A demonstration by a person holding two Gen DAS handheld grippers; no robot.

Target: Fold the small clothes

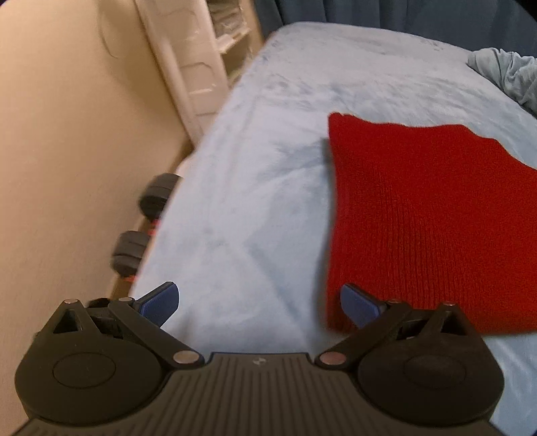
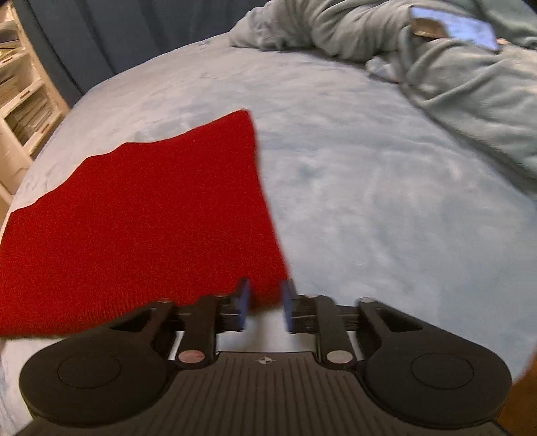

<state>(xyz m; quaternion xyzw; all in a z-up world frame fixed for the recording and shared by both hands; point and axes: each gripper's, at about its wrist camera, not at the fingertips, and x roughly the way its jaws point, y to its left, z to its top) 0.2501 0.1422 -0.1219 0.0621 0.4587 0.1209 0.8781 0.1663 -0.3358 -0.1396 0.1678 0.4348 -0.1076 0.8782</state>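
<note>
A red knit cloth (image 1: 423, 218) lies flat on the light blue bed cover (image 1: 255, 187). My left gripper (image 1: 260, 303) is wide open above the cover, its right pad (image 1: 357, 303) at the cloth's near left corner, its left pad (image 1: 161, 302) over the bed edge. In the right wrist view the red cloth (image 2: 144, 221) fills the left half. My right gripper (image 2: 265, 302) is partly open with its jaws a small gap apart, and the cloth's near right corner sits between the blue pads (image 2: 243, 302). The pads do not clamp it.
A grey-green blanket (image 2: 436, 60) is bunched at the far right of the bed, with a blue object (image 2: 459, 26) on it. White shelves (image 1: 201, 57) stand left of the bed. Black dumbbell weights (image 1: 144, 218) lie on the floor by the bed edge. Dark curtains (image 2: 100, 37) hang behind.
</note>
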